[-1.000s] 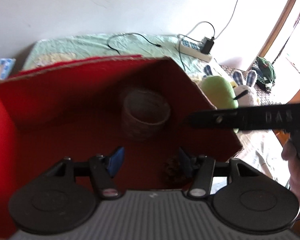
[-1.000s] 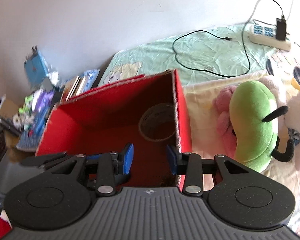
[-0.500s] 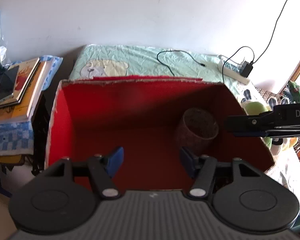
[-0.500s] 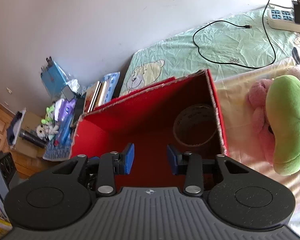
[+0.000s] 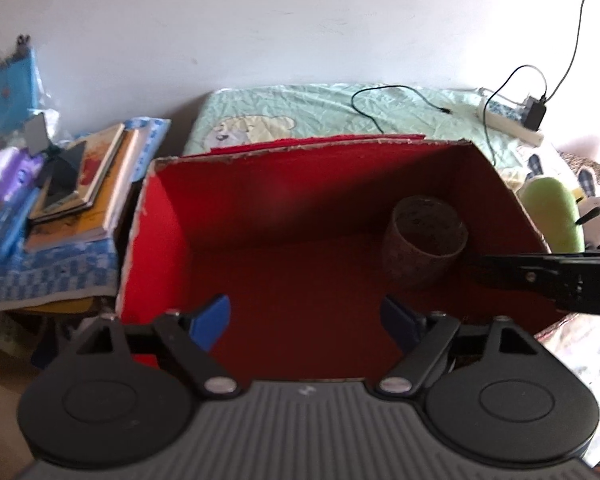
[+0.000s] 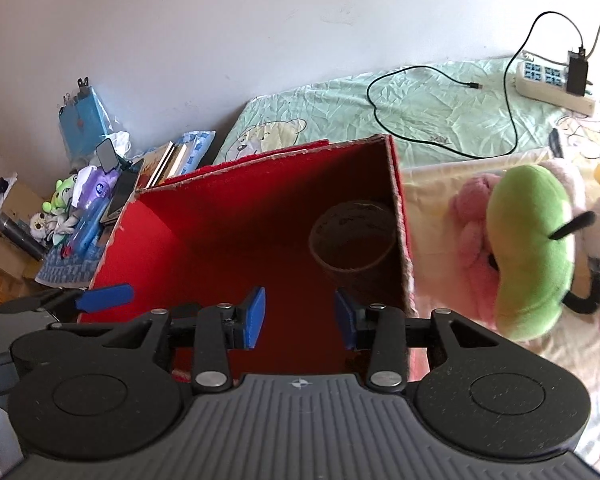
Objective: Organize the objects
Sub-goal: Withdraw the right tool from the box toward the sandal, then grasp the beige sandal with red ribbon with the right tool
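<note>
An open red box [image 5: 220, 240] [image 6: 228, 208] sits on the bed with a brown woven cup [image 5: 424, 240] [image 6: 354, 240] upright in its right far corner. My left gripper [image 5: 306, 322] hovers open over the box's near edge, nothing between its blue pads. My right gripper [image 6: 300, 318] is open too, above the box's near right part, empty. The right gripper's black body [image 5: 548, 280] crosses the left wrist view beside the cup. A green plush toy [image 6: 532, 248] [image 5: 552, 208], a pink plush [image 6: 476, 236] and a white bunny plush [image 5: 596, 208] lie right of the box.
A black cable [image 6: 440, 120] and a white power strip [image 6: 556, 84] lie on the green sheet [image 5: 300, 112] behind the box. Left of the bed, a side table holds stacked books [image 5: 80, 184], a phone [image 6: 124, 192], small toys [image 6: 60, 208] and a blue bag [image 6: 82, 120]. A white wall stands behind.
Both views have pulled back and swung left, bringing the whole box and the side table into sight. The right gripper's body now sits lower beside the cup. Both grippers stay open.
</note>
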{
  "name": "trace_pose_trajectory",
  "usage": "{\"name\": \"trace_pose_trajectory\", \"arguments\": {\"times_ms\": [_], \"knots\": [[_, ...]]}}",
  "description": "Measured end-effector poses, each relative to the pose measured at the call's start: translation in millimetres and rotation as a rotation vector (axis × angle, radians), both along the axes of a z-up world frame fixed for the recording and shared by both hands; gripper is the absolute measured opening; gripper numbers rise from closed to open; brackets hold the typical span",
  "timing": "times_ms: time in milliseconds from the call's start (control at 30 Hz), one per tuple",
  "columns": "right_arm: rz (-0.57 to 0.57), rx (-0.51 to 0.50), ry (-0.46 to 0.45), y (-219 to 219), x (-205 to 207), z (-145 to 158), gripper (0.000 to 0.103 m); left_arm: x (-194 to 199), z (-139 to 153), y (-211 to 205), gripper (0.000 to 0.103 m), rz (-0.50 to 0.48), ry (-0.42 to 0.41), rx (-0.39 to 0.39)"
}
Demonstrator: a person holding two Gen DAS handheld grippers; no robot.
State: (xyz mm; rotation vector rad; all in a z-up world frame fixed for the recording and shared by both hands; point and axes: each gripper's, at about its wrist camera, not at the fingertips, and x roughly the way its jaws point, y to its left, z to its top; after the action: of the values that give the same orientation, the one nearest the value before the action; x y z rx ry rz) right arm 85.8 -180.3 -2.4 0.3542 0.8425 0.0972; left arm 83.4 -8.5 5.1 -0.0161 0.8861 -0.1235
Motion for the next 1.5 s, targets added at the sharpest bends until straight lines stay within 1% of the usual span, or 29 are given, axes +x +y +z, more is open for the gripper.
{"name": "trace_pose_trajectory", "arguments": {"times_ms": [167, 267, 333, 467, 667, 733, 767, 867, 1133, 1500], "knots": [[-0.007, 0.003, -0.014, -10.6, -18.4, 5.4, 0.042, -18.6, 8.7, -16.6, 0.089, 0.034, -0.010, 0.056], [0.004, 0.011, -0.003, -17.5, -28.5, 6.6, 0.042, -30.5, 14.4, -27.1, 0.092, 0.053, -0.025, 0.093], [0.019, 0.025, 0.001, -20.4, -35.7, 6.7, 0.042, -36.6, 16.0, -33.7, 0.092, 0.071, -0.018, 0.112], [0.057, 0.016, -0.029, -24.3, -51.0, 11.5, 0.043, -48.6, 17.0, -42.5, 0.092, 0.116, 0.006, 0.116], [0.097, 0.030, -0.061, -32.0, -69.3, 10.3, 0.043, -70.6, 21.5, -56.3, 0.092, 0.171, 0.003, 0.134], [0.102, 0.040, -0.066, -35.3, -74.2, 8.3, 0.046, -76.5, 21.9, -59.8, 0.092, 0.187, 0.006, 0.138], [0.105, 0.045, -0.068, -36.8, -76.6, 7.1, 0.051, -79.1, 21.6, -62.1, 0.092, 0.195, 0.008, 0.142], [0.113, 0.051, -0.076, -38.8, -83.8, 3.4, 0.053, -86.7, 19.0, -68.8, 0.092, 0.209, 0.017, 0.154], [0.158, 0.059, -0.053, -37.5, -95.0, -6.2, 0.054, -99.5, 7.6, -84.8, 0.091, 0.228, 0.062, 0.177], [0.158, 0.076, 0.004, -40.8, -103.5, -22.4, 0.054, -108.3, -5.9, -101.6, 0.087, 0.226, 0.118, 0.203]]}}
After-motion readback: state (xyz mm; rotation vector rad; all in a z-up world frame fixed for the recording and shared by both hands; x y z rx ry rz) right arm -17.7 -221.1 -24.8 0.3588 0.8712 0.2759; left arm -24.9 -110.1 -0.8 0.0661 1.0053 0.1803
